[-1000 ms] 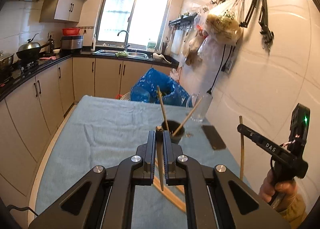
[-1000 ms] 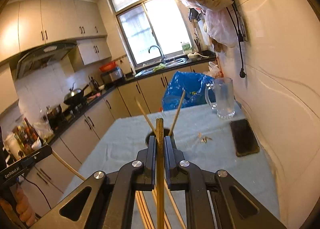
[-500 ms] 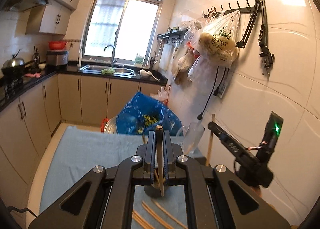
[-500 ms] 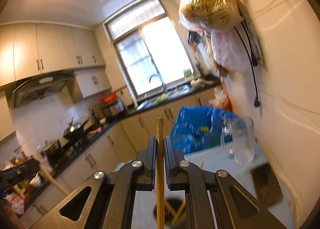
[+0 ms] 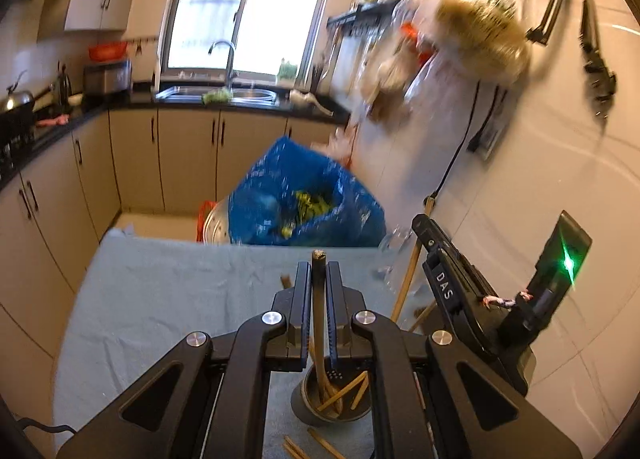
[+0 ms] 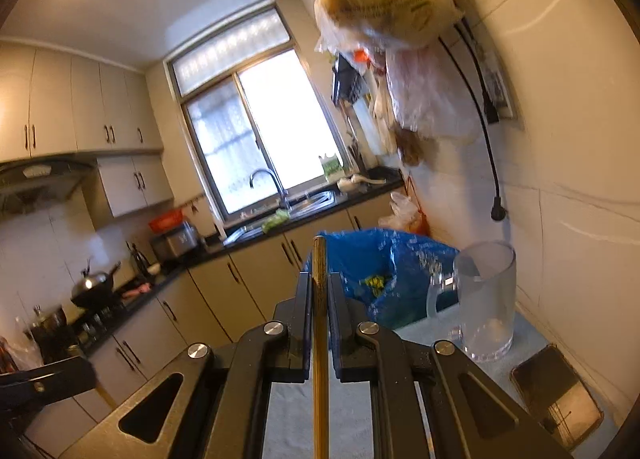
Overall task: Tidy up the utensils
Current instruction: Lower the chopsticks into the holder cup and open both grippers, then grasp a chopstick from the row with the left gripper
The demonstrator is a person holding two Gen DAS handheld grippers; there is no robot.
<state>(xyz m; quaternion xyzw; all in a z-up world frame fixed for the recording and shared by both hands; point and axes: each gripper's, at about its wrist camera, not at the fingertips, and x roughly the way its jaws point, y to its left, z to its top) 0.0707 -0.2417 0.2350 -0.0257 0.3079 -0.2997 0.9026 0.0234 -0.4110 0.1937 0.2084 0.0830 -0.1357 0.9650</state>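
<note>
Left wrist view: we hold a chopstick pinched upright in the left gripper, its lower end over the cup nearest us, ready to drop in. Our right gripper clamps another chopstick likewise.

1. The dark cup, a second ago in the middle of the left wrist view beyond the left gripper, now sits at the bottom centre, under its fingers.
2. The right gripper now points higher: the glass jug drops to the lower right of its view, and the cup leaves the frame.
3. In the left view, the right gripper now sits closer to centre.
</note>
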